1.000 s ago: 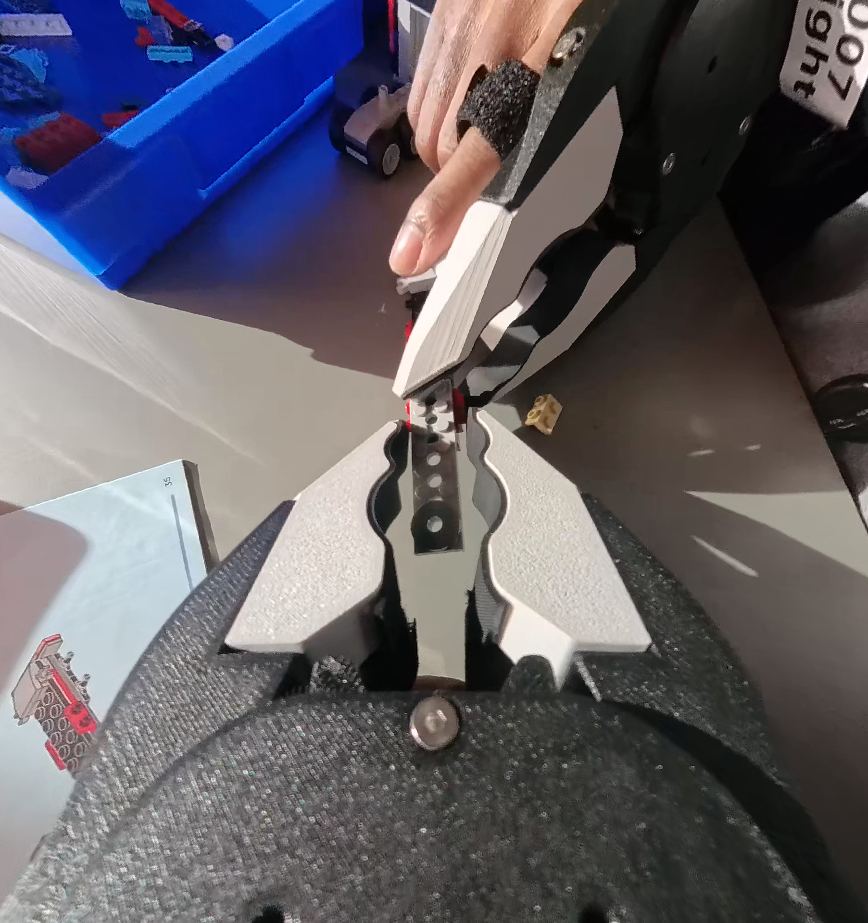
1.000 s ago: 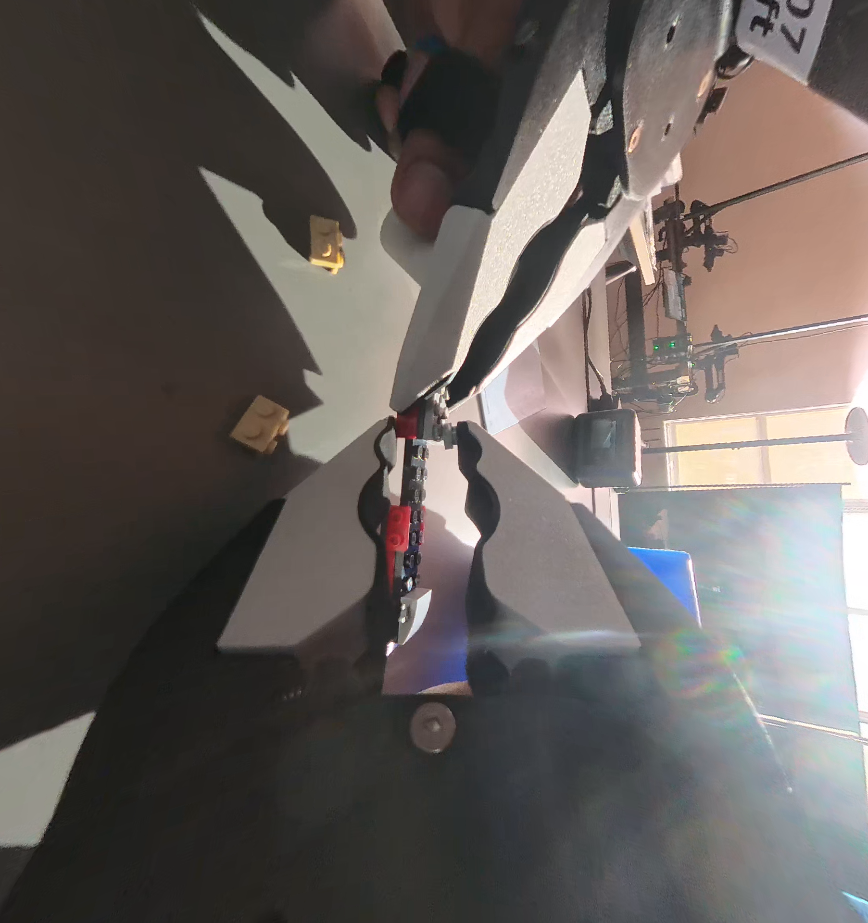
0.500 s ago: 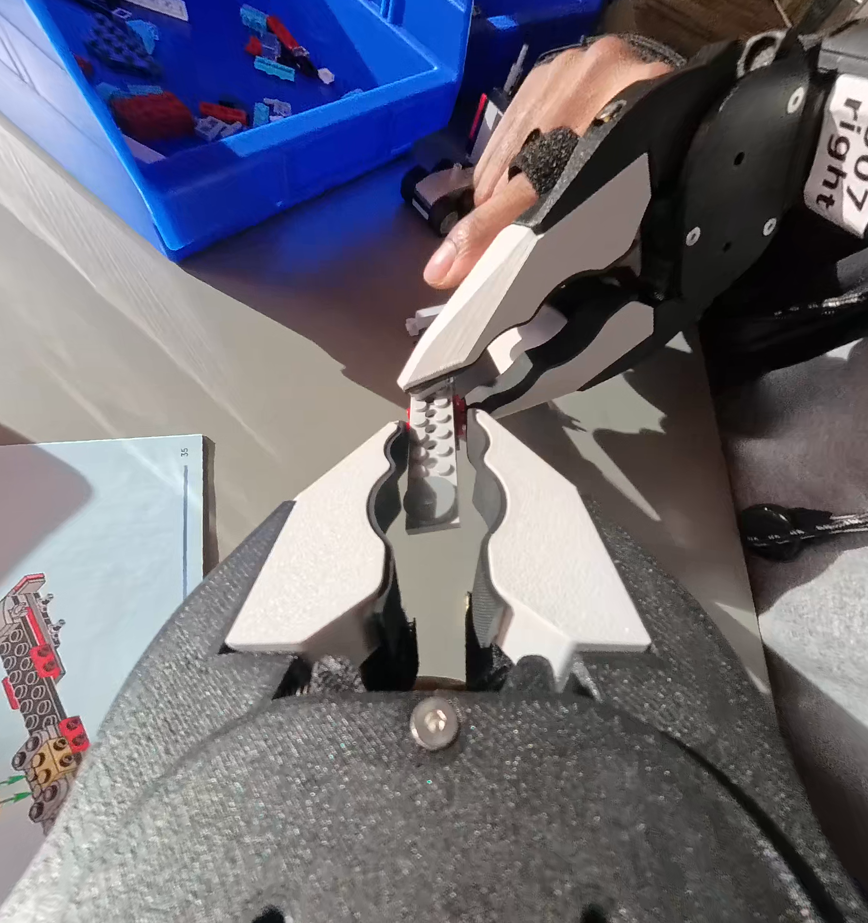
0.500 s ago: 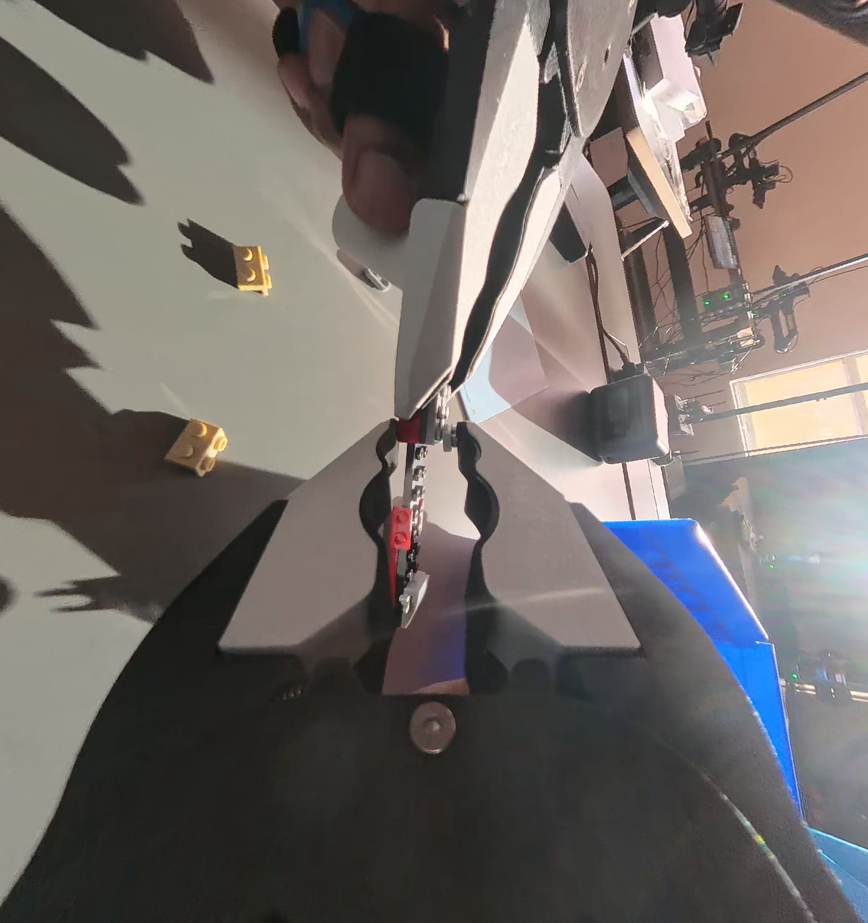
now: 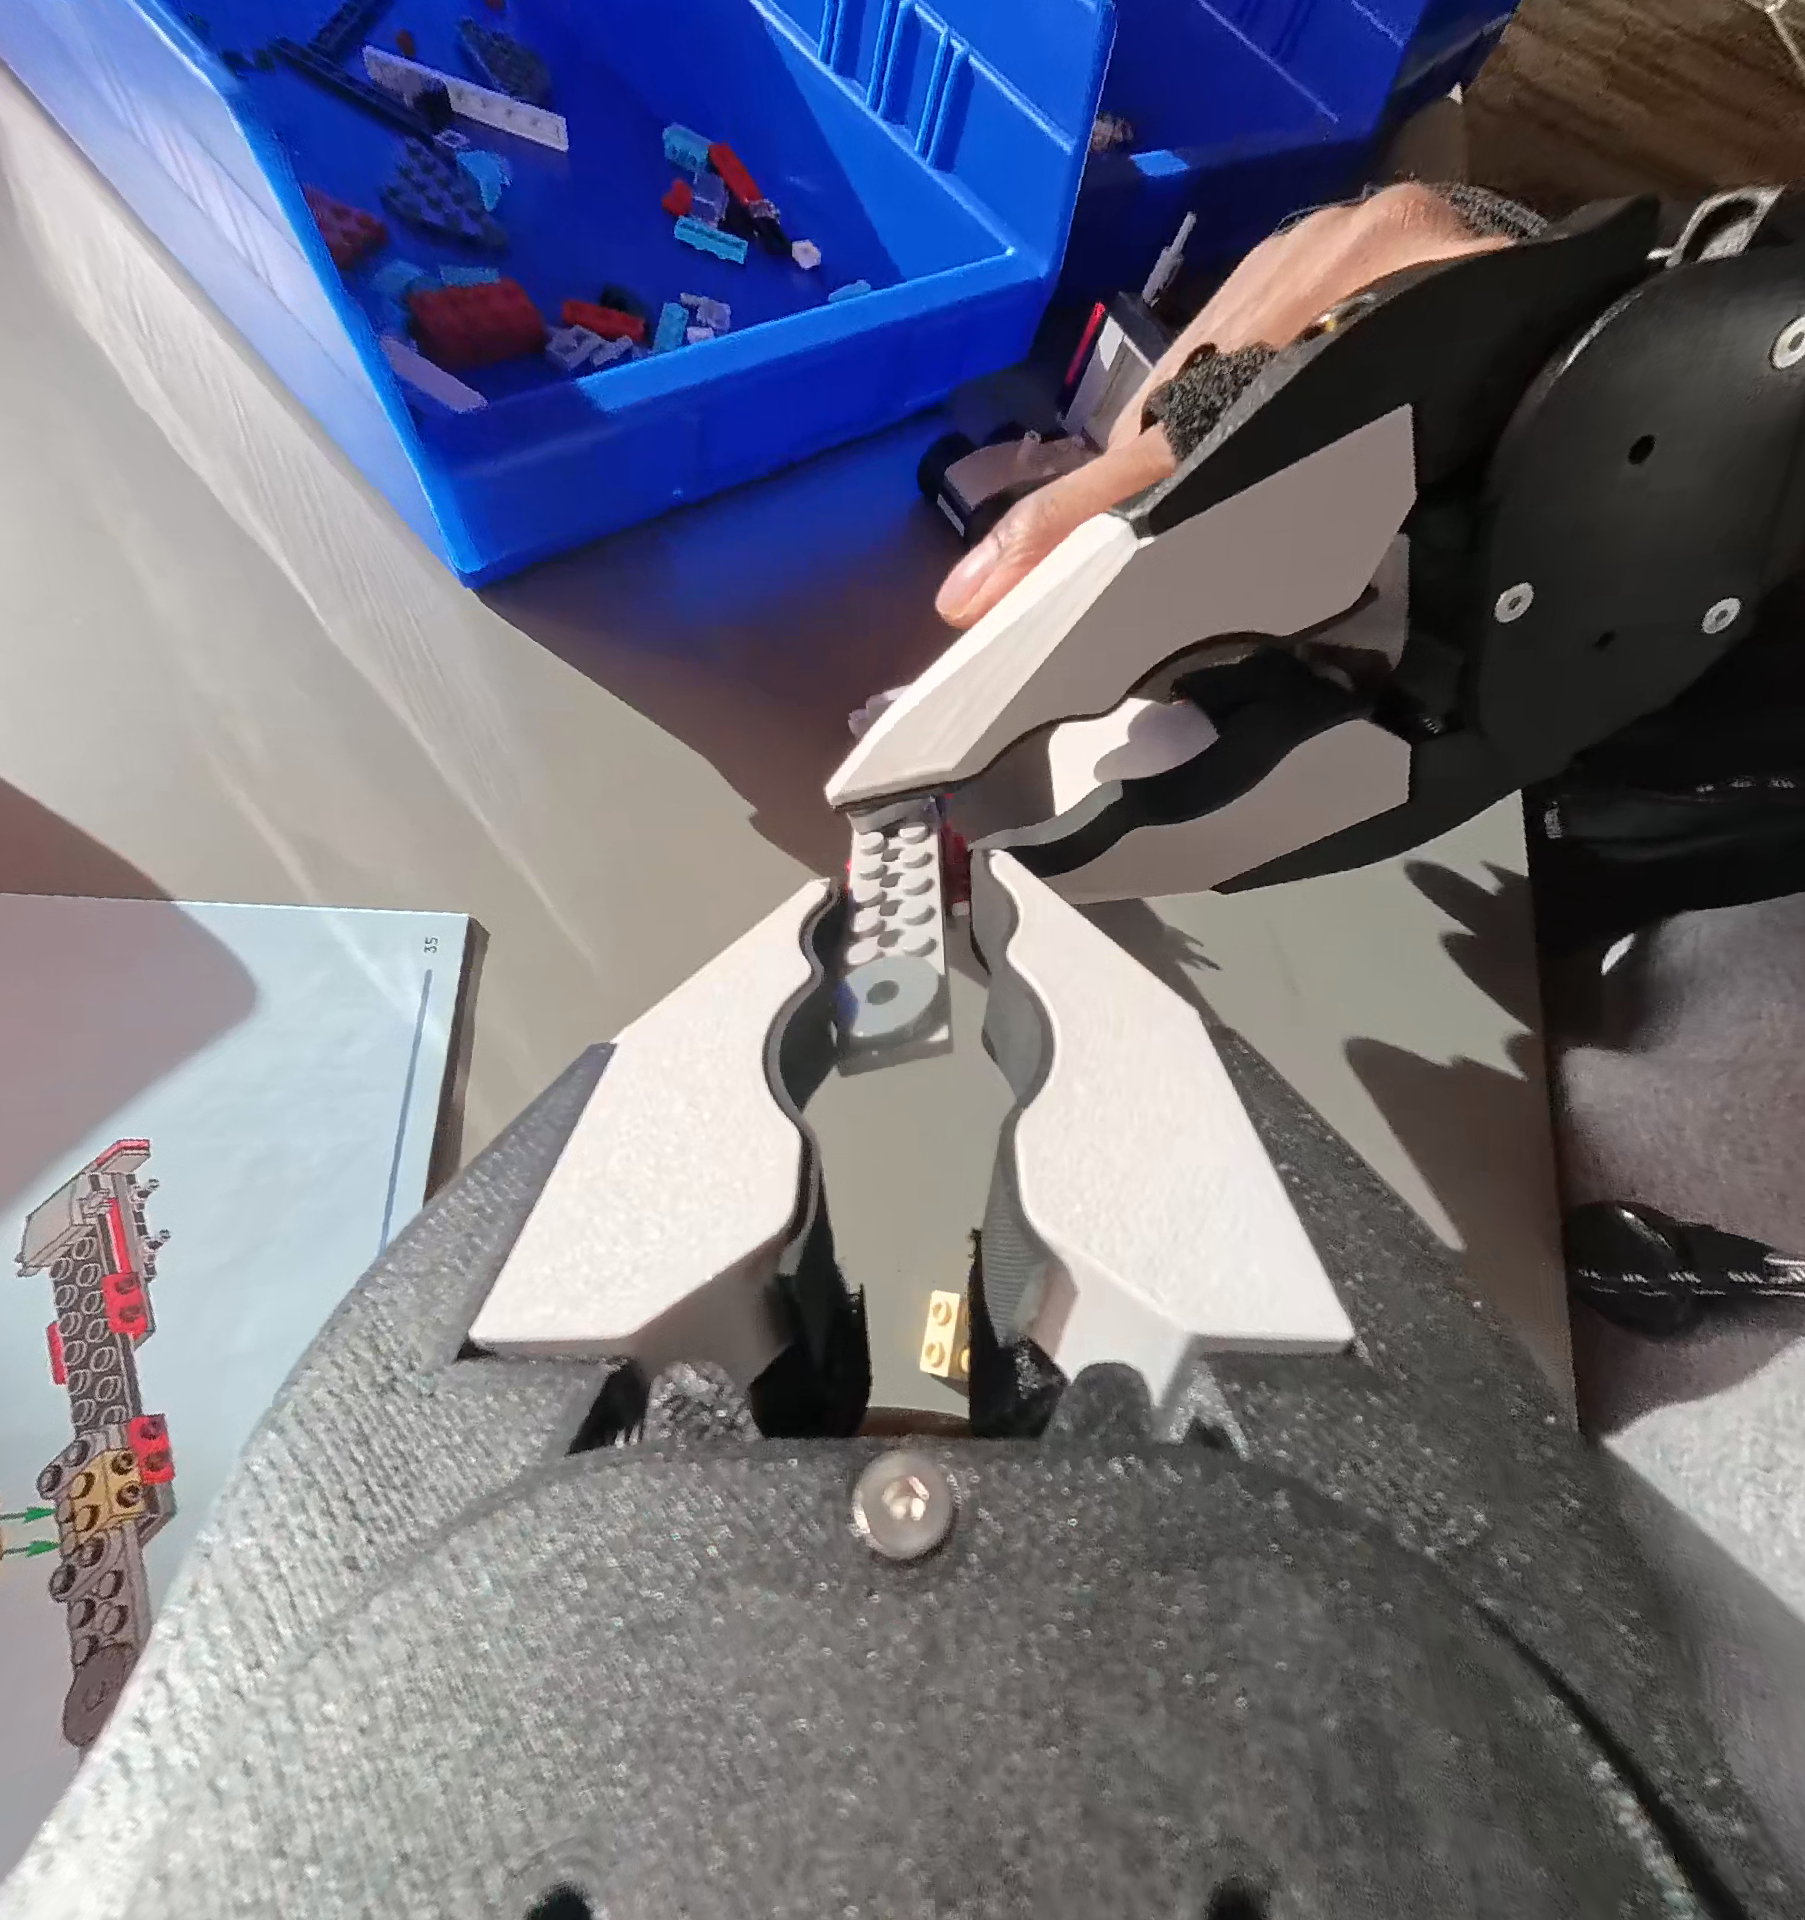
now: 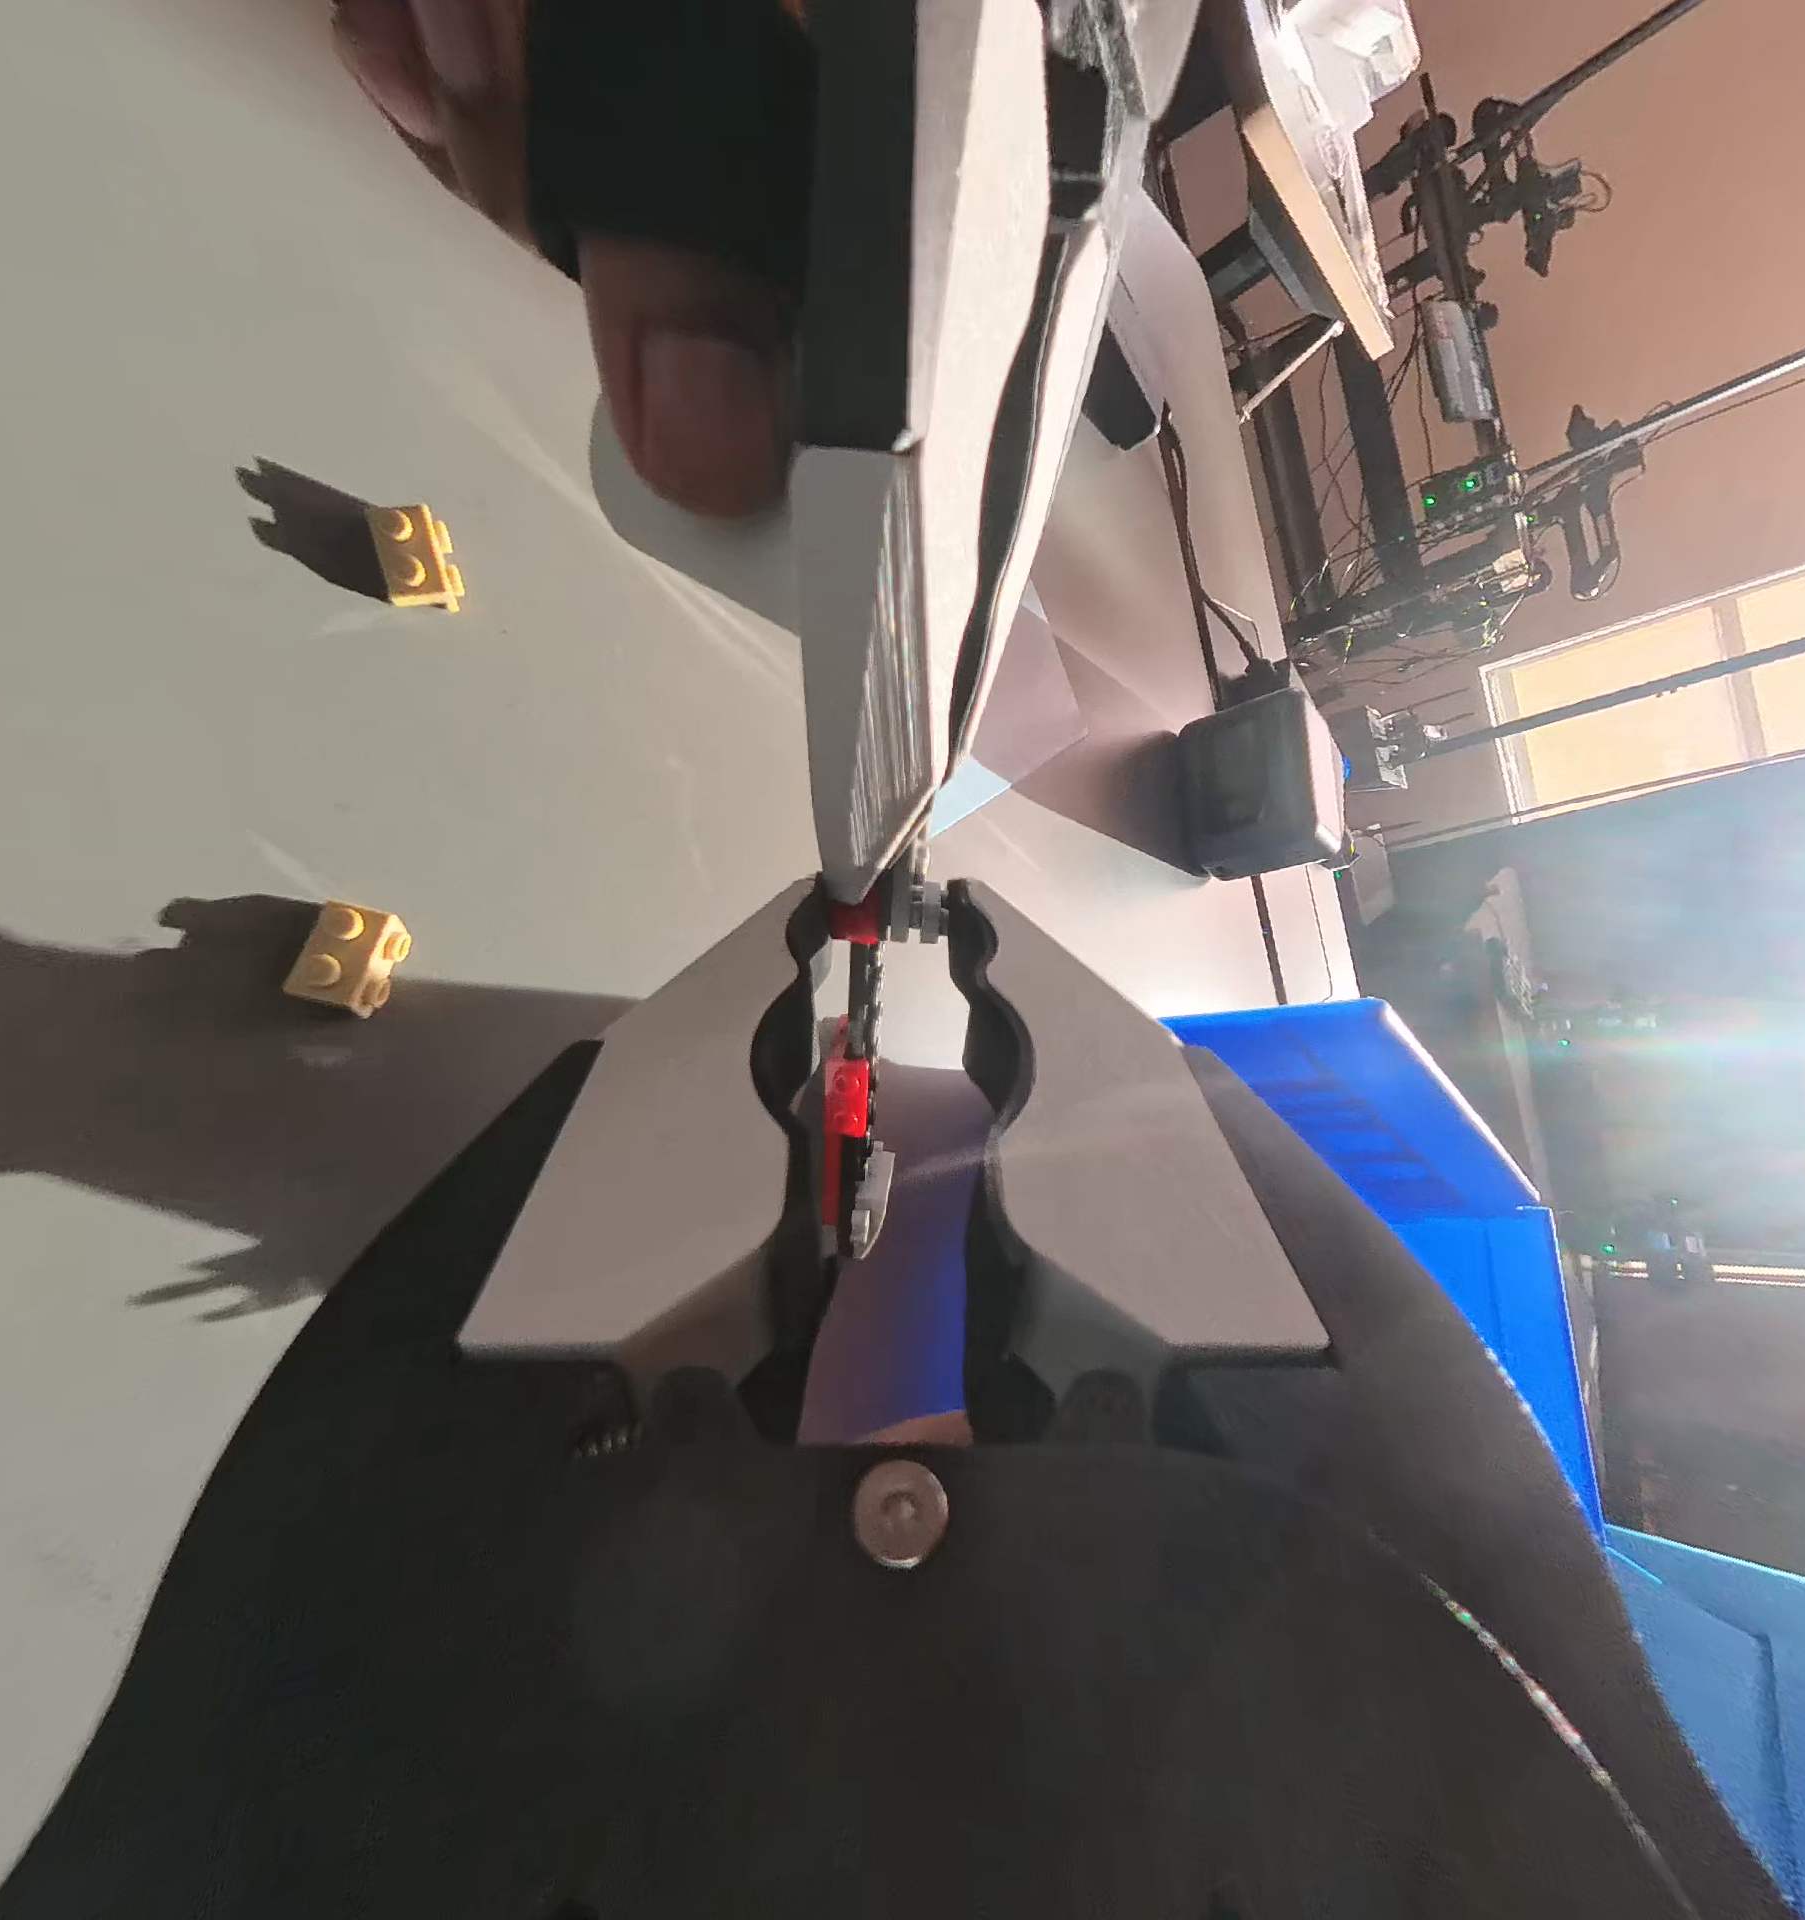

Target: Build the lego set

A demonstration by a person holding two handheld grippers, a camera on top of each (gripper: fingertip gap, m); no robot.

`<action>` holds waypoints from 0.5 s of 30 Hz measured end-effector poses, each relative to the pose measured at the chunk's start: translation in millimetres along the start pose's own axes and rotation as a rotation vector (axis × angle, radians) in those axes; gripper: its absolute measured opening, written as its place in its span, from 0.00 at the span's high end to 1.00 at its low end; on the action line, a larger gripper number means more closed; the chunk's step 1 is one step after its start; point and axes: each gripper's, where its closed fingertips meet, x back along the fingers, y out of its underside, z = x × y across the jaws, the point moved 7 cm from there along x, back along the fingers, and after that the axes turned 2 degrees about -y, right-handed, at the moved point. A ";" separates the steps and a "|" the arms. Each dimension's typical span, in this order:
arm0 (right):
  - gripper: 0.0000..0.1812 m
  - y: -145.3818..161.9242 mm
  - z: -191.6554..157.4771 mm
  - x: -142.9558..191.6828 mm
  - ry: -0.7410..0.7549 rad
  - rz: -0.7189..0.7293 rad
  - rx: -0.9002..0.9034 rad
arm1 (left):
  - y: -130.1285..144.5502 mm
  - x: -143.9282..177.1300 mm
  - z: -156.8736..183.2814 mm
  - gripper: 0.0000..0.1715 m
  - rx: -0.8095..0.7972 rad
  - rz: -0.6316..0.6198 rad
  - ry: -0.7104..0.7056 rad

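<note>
A long grey Lego assembly [image 5: 893,935] with red side bricks is held in the air between both grippers, studded face towards the left wrist camera. My left gripper [image 5: 908,883] is shut on its near end. My right gripper [image 5: 893,805] comes in from the upper right and is shut on the far end. In the right wrist view the assembly [image 6: 856,1049] is edge-on inside my right gripper [image 6: 882,909], and the left gripper [image 6: 877,862] comes down from above. Two tan bricks [image 6: 415,556] [image 6: 347,956] lie on the table; one [image 5: 945,1335] shows below my left fingers.
An open instruction booklet [image 5: 254,1091] lies at the left. A blue bin [image 5: 732,416] holding several loose bricks stands at the back, with a small Lego vehicle [image 5: 991,473] beside it. A black camera box [image 6: 1262,800] sits at the table's edge.
Both grippers have turned together with the assembly. Its studded face now points at the left camera. The bin and booklet show more, and a tan brick has come into view under the left fingers.
</note>
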 end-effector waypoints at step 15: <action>0.88 -2.0 8.3 0.3 0.015 0.001 -0.042 | -6.0 3.5 2.5 0.86 0.009 0.059 -0.074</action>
